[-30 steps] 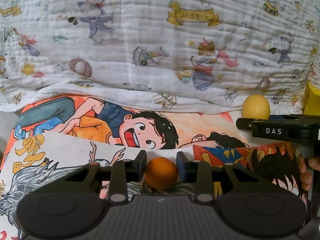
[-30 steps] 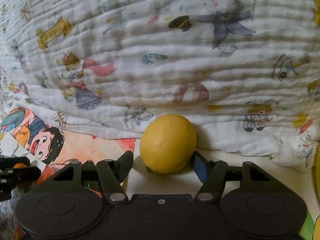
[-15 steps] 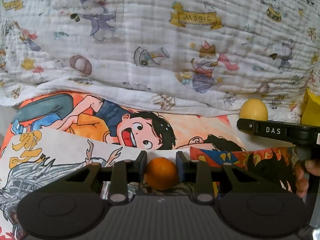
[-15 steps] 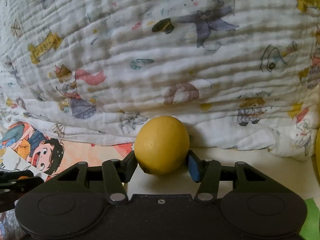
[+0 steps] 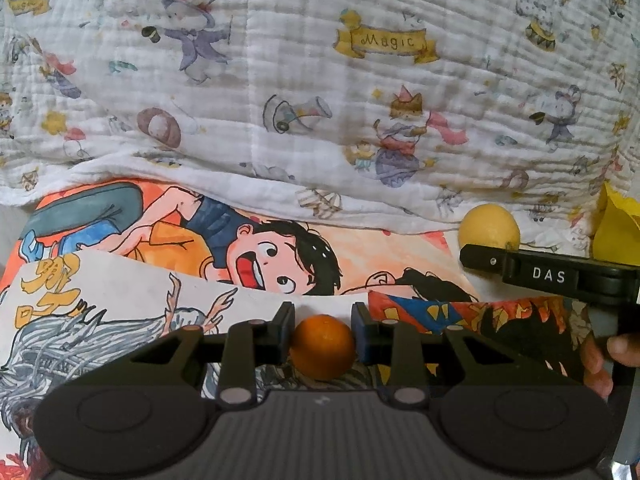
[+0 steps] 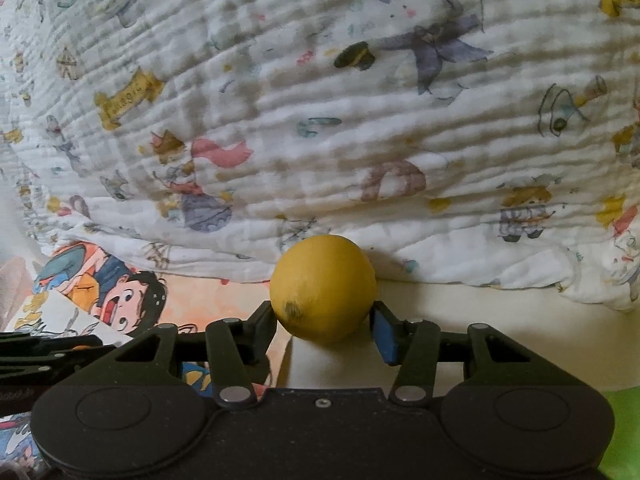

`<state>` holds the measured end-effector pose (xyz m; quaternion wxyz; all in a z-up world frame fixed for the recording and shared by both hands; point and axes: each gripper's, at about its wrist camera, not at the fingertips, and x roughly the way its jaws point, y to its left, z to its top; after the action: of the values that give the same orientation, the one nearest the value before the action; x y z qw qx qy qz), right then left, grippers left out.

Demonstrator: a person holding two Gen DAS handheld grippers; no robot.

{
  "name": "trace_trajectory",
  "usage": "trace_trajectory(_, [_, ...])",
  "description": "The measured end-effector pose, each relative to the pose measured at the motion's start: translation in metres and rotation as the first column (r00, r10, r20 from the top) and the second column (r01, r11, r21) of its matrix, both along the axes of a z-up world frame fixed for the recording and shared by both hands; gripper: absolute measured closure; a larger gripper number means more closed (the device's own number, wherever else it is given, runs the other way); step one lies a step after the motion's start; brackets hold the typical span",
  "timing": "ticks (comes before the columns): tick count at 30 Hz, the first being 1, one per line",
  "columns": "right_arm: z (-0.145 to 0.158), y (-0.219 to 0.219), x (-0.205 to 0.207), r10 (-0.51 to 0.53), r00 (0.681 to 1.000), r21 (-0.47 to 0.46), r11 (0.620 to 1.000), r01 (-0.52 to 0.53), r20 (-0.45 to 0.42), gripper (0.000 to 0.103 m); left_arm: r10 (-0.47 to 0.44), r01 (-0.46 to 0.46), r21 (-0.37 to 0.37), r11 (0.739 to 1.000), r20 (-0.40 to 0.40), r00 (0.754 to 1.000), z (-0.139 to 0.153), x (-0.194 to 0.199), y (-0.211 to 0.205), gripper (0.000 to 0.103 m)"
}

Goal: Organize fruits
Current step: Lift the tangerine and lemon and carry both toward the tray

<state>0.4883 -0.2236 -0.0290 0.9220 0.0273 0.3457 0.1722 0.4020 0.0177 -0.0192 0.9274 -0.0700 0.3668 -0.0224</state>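
Soft, dim indoor light, warm and even, with no glare. Both fisheye views bow strongly outward, corners vignetted black. The quilt [image 6: 360,128] looks slightly smeared in the right wrist view; the lemon [image 6: 323,288] throws a faint shadow to its right.

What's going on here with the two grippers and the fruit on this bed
A person is sorting fruit with a handheld gripper in each hand. The left gripper is shut on a small orange above cartoon-printed sheets. The right gripper has its pads against a lemon, which sits just in front of a white quilt printed with cartoon animals. Both fruits are gripped; neither has been carried anywhere yet.
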Motion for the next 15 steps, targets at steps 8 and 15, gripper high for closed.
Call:
trace_trajectory(8, [0.000,0.006,0.003,0.043,0.999,-0.029,0.999,-0.043,0.001,0.050,-0.009,0.009,-0.006,1.000,-0.011,1.000,-0.002,-0.001,0.000,0.069])
trace_trajectory(15, [-0.003,0.012,0.009,0.052,0.998,-0.037,0.998,-0.052,-0.024,0.047,-0.016,0.015,-0.025,1.000,-0.009,1.000,-0.001,0.001,0.003,0.069])
